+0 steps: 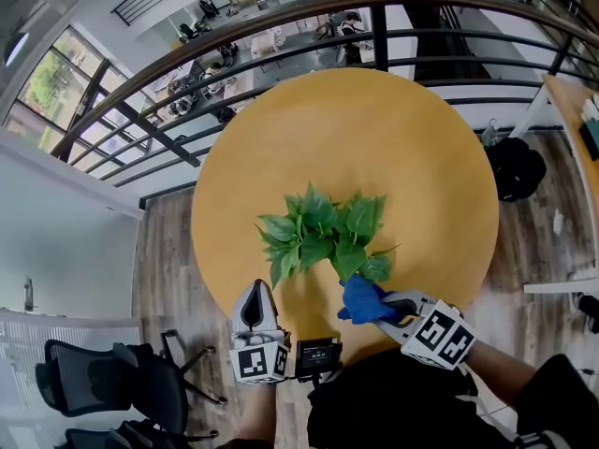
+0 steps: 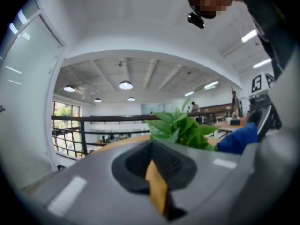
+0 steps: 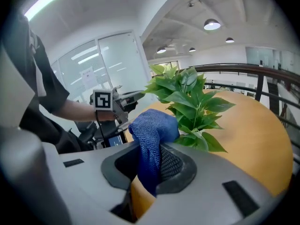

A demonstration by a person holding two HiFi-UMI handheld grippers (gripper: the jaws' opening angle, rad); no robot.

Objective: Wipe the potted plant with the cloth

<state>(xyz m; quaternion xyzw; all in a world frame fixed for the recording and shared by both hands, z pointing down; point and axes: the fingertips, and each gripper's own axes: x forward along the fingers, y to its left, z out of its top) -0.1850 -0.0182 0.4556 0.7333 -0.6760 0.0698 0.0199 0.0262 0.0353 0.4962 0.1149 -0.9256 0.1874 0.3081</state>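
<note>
In the head view, a round yellow table [image 1: 374, 129] is seen from above, with a dark railing [image 1: 281, 40] beyond its 12 o'clock edge. The potted plant [image 1: 323, 232] is placed on the half of the tabletop toward 6 o'clock. Only its leaves are shown; the pot is covered by them. The blue cloth [image 1: 360, 299] is bunched at the plant's 5 o'clock side, just beside the lowest leaves. It is held at the tip of the right gripper [image 1: 386, 305], which is pointed toward 10 o'clock. The left gripper [image 1: 256, 305] is held at the plant's 7 o'clock side, apart from the leaves and pointed toward 12 o'clock.

In the left gripper view, something the head view cannot settle is made plain: the jaws of the left gripper [image 2: 157, 172] are pressed together and nothing is held between them. The plant [image 2: 180, 128] is seen ahead at 1 o'clock, with the cloth [image 2: 236, 138] at 3 o'clock.

In the right gripper view, the jaws of the right gripper [image 3: 150, 172] are clamped on the cloth [image 3: 152, 139]. Its long axis is run from 6 to 12 o'clock. The lower end is pinched between the jaws, and the rounded upper end is turned toward the plant [image 3: 187, 102] at 1 o'clock.
</note>
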